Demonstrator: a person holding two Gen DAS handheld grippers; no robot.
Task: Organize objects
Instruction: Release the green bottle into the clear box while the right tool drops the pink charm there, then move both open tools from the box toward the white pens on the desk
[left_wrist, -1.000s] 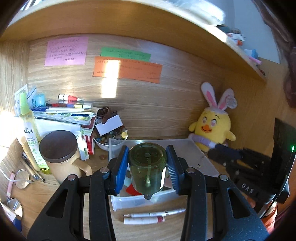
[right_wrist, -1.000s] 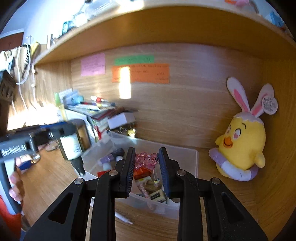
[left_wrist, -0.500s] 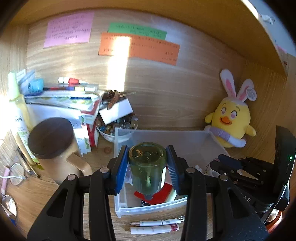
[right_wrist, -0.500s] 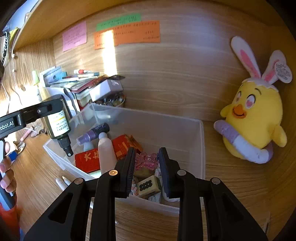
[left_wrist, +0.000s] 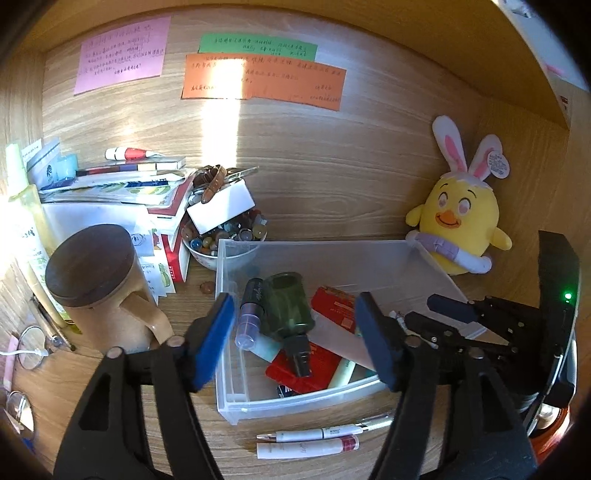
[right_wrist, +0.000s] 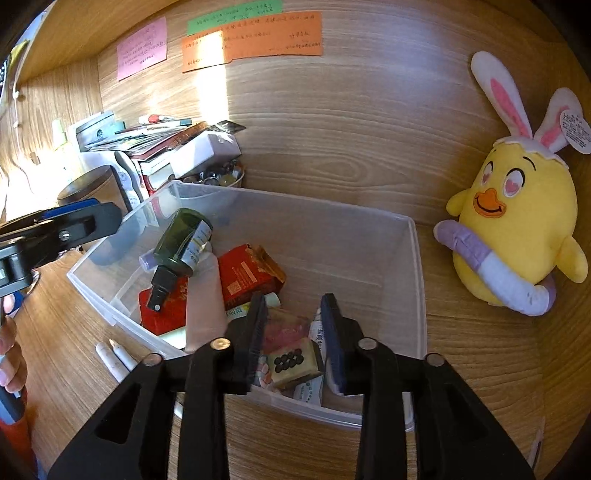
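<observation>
Green bottle (left_wrist: 288, 306) lying inside clear bin (left_wrist: 317, 254).

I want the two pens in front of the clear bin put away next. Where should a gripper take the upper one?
Grip the white pen at mid-barrel, coming from above with the fingers straddling its width. It lies flat on the desk, parallel to the second pen close beside it, so a narrow opening is probably needed to avoid catching both.
</observation>
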